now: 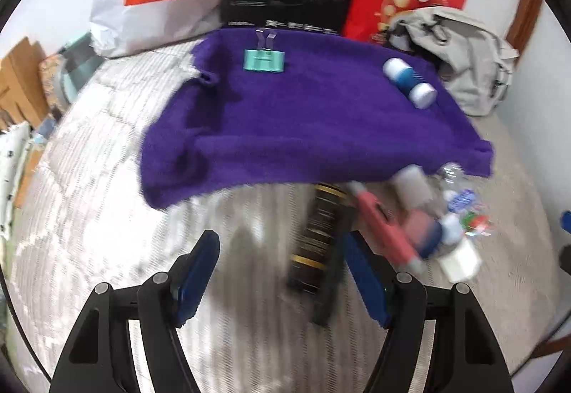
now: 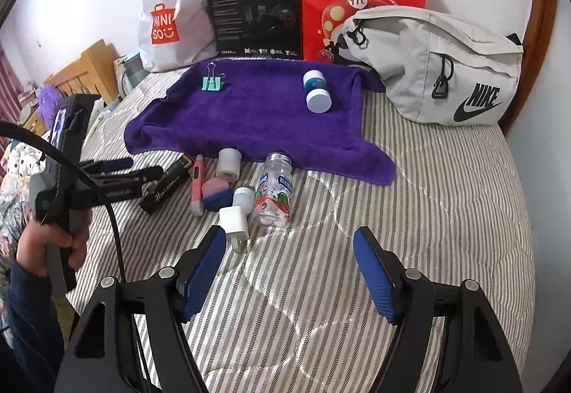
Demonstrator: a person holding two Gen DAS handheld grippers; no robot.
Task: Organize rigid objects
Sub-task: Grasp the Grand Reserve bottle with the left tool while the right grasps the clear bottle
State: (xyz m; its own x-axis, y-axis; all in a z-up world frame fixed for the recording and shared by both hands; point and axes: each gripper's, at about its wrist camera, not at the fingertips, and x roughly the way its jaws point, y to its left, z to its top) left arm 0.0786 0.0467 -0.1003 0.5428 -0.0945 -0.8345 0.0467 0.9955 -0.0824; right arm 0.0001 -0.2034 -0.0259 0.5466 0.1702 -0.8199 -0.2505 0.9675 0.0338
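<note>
While I hover the left gripper, jaws wide & empty, the black tube lies just ahead-right by the right pad, long axis running toward the purple towel. Left's nearer; right gripper also wide, empty.

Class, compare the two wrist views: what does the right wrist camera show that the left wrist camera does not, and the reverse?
Only the right wrist view shows the person's hand holding the left tongs, and the Nike logo on the grey bag. Only the left wrist view shows the left tongs' blue pads head-on, open over the black tube. Both show the purple towel, green binder clip and blue-and-white bottle.
</note>
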